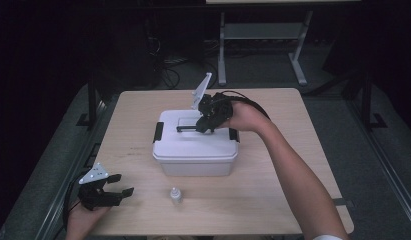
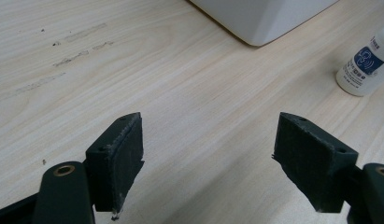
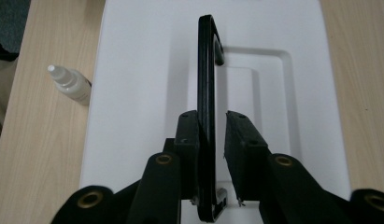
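Two grippers are working: high up, the right gripper [image 1: 205, 122] is reaching the box [image 1: 195, 145] mid-desk. Left gripper [image 2: 208, 163] is idling wide. Right gripper's view: jaws are narrowing around the stiff handle [image 3: 207, 93], one pad touching; the box probably lifts light.

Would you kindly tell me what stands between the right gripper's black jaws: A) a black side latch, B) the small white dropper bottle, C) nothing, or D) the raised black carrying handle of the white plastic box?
D: in the right gripper view the right gripper straddles the upright black carrying handle of the white plastic box; one pad touches it, the other stands just off.
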